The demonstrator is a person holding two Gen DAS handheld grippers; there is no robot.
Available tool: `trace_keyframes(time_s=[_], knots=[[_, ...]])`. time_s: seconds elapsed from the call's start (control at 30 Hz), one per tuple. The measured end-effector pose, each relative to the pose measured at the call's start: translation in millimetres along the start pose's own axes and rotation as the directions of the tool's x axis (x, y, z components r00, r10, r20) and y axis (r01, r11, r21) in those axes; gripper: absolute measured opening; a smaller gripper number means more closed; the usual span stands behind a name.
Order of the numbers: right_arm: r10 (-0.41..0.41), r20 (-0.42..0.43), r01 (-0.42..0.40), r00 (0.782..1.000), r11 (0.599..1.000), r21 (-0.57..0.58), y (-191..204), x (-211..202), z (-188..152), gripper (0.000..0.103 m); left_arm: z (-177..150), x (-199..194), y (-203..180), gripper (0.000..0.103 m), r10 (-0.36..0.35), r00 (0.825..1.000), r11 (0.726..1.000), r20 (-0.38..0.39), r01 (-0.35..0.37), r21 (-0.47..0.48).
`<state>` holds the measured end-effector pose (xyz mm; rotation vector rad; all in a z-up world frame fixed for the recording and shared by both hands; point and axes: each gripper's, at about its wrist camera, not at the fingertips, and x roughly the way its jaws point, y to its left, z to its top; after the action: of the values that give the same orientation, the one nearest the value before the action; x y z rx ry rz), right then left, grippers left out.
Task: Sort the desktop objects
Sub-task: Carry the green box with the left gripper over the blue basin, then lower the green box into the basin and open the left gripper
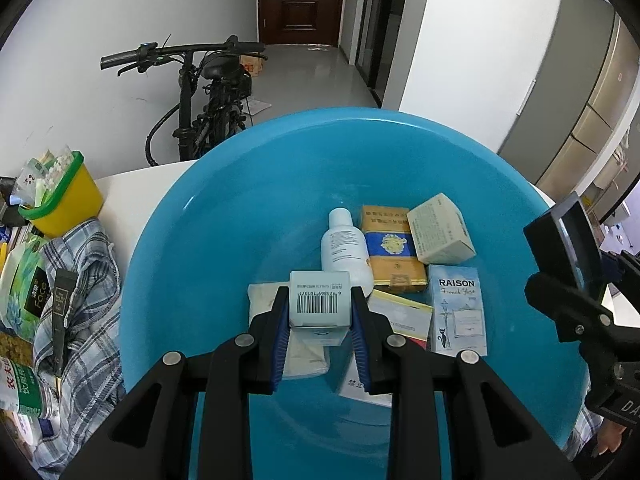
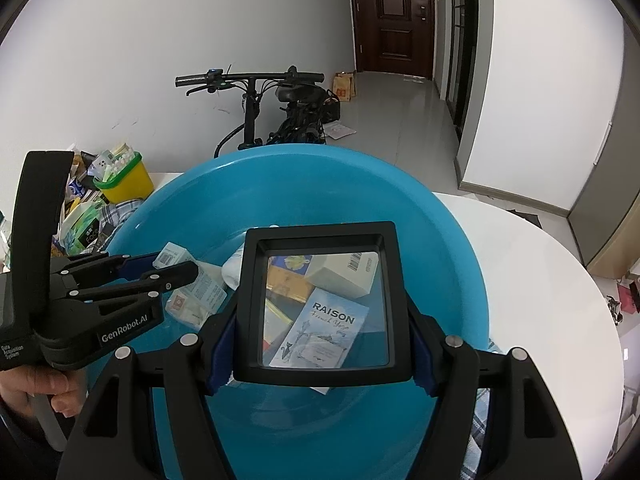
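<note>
Looking along the left gripper (image 1: 320,312), we see its two blue pads pressed on the sides of a small pale blue box (image 1: 319,304) with a barcode on top, and the box is held above the inside of a big blue basin (image 1: 224,216). In the basin lie a white bottle (image 1: 343,246), a gold and blue pack (image 1: 390,250), a beige box (image 1: 440,230) tilted on one corner, and a light blue box with the word RAISON (image 1: 458,310). The right gripper (image 2: 322,338) holds a black square magnifier (image 2: 320,300) by its frame, over the same basin. Through its lens we see the RAISON box. Left of the basin stand a yellow bin (image 1: 66,200) and a checked cloth (image 1: 86,292) on the white table (image 2: 540,280).
</note>
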<state>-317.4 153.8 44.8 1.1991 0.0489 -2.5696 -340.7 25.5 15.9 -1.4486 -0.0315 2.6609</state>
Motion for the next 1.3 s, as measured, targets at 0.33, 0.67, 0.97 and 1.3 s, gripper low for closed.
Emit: trace_keyframes(time_s=[0.33,0.67,0.97,1.3], knots=[[0.001,-0.002,-0.001,1.000,1.000,-0.004,2,3,0,0.068,-5,7,-10,0.030,-0.078,0.996,0.997,-0.035,0.078,0.004],[-0.004,0.001,0.004,1.000,1.000,0.000,-1,2,2,0.068,-10,11,-20,0.030,-0.039,0.998,0.998,-0.050,0.041,0.049],[-0.007,-0.003,0.007,1.000,1.000,-0.004,-1,2,2,0.068,-12,15,-18,0.031,-0.023,0.997,0.999,-0.068,0.026,0.041],[-0.011,-0.015,0.010,1.000,1.000,-0.012,1,5,0,0.068,-1,-24,-4,0.081,0.044,0.996,0.999,0.081,-0.044,0.010]])
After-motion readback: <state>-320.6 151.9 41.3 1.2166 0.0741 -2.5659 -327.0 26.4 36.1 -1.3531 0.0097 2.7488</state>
